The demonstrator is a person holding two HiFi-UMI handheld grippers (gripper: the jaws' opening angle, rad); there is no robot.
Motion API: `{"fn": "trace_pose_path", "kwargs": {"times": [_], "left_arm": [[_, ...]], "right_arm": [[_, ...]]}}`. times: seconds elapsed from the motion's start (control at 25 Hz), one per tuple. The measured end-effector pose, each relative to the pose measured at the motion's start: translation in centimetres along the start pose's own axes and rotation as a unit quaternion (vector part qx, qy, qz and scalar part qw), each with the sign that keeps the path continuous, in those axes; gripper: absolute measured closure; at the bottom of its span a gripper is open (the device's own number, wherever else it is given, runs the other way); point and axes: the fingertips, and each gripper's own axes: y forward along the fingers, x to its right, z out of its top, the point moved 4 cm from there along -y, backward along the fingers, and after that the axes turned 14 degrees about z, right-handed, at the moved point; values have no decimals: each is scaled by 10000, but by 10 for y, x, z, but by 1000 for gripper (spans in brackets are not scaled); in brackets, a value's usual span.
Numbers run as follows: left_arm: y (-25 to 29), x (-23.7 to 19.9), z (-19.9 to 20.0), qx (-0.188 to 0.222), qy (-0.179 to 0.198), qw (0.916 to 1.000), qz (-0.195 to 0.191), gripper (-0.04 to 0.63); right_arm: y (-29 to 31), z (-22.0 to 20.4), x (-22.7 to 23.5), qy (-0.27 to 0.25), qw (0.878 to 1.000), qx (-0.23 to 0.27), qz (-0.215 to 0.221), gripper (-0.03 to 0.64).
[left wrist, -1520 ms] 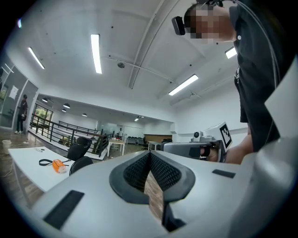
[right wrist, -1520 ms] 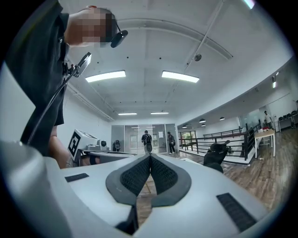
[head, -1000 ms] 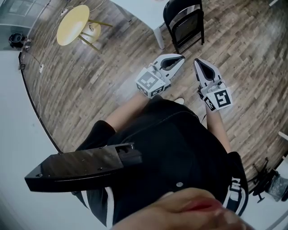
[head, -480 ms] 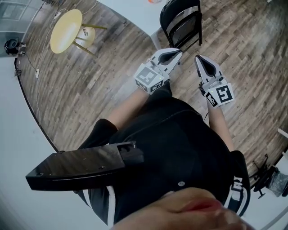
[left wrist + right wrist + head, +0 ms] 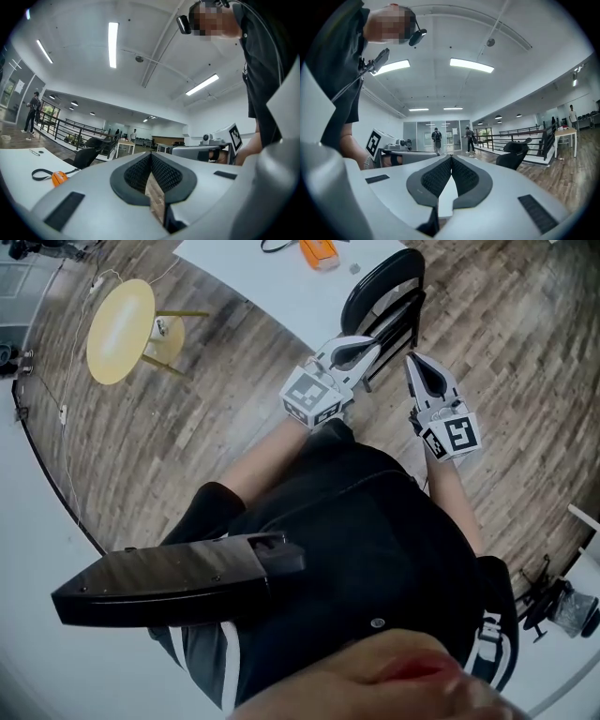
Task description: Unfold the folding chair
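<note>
Two claws shut, one folded chair just ahead.
Head view: left gripper (image 5: 368,343) and right gripper (image 5: 413,362) have come closer to the one black folding chair (image 5: 382,277) beside the white table (image 5: 272,292); its feet are hidden. Left gripper view: jaws together, empty. Right gripper view: jaws together, empty.

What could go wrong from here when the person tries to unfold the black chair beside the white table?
1. The left gripper and the right gripper are both shut and empty. Unless they open, they may only push the folding chair, and it could tip over.
2. The chair stands folded close to the white table, so its opening legs or seat might strike the table edge.
</note>
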Motion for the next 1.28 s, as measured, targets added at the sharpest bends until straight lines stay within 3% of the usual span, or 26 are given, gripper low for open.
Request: {"fn": "trace_pose_path", "kwargs": {"times": [0.32, 0.52, 0.68, 0.88, 1.28], "left_arm": [[37, -78, -21, -233, 9, 9997, 34, 591], [56, -107, -44, -386, 26, 9990, 237, 591], [70, -132, -82, -820, -23, 9953, 511, 585], [88, -157, -134, -1256, -48, 9899, 649, 473], [136, -176, -203, -1972, 50, 9759, 934, 351]], "right_arm": [[59, -27, 48, 313, 9975, -100, -633, 609], [80, -37, 64, 386, 9969, -216, -650, 609], [85, -36, 70, 453, 9966, -265, -637, 609], [81, -40, 73, 531, 9951, -417, -720, 609], [58, -47, 74, 647, 9933, -448, -844, 609]]}}
